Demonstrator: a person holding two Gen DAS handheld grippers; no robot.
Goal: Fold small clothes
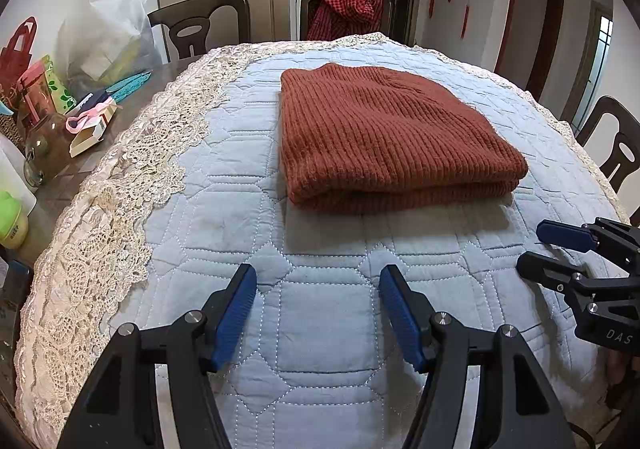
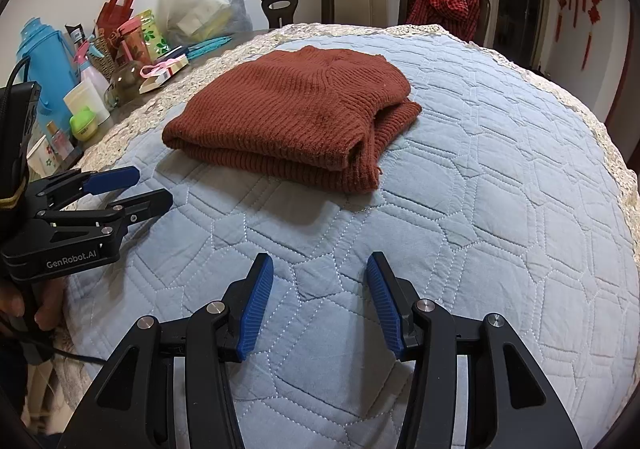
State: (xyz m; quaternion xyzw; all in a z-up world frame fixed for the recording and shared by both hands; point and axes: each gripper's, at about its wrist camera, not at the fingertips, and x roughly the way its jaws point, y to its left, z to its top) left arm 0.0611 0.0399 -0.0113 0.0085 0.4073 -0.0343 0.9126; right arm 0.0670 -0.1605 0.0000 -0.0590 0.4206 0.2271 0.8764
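A rust-brown knitted sweater lies folded in a thick rectangle on the pale blue quilted cover of the table. From the right wrist its open layers show on the right side. My left gripper stands open over bare quilt, short of the sweater's near edge, with nothing between its blue pads. My right gripper is likewise open and empty, near the sweater's right front corner. Each one appears in the other's view: the right gripper at the right edge, the left gripper at the left.
Bottles, a blue flask, bags and small boxes crowd the table's left side beyond the lace border. Dark chairs stand behind the table, one draped with a red checked garment. A hand holds the left gripper.
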